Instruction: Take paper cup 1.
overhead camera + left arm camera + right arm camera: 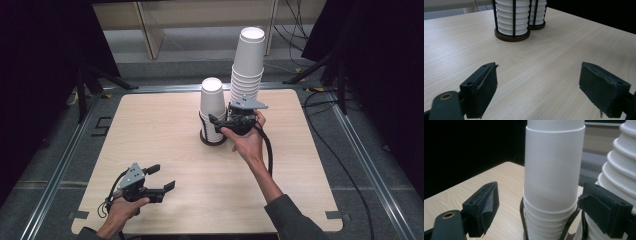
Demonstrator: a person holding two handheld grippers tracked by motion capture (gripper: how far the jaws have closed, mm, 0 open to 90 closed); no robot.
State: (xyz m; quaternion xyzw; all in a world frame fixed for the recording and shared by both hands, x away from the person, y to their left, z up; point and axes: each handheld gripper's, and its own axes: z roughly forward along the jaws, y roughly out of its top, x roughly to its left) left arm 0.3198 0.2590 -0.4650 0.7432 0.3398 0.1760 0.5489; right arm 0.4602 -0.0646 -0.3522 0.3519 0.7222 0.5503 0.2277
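High view: right tool point(220, 123) at short cup stack point(212, 102) mid-bench, jaws apart, 1 each side of stack, not pressing. Tall stack point(248, 60) just behind, to its right. Both stacks sit in black wire holders. Left tool point(164, 178) low over bench point(165, 150) near front-left corner, jaws apart, nothing between. Right gripper view: short stack between pads, gap on left side.

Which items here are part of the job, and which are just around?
In use: short cup stack in its wire holder; right gripper, open around it.
Idle: tall cup stack; left gripper, open; table; floor cables.
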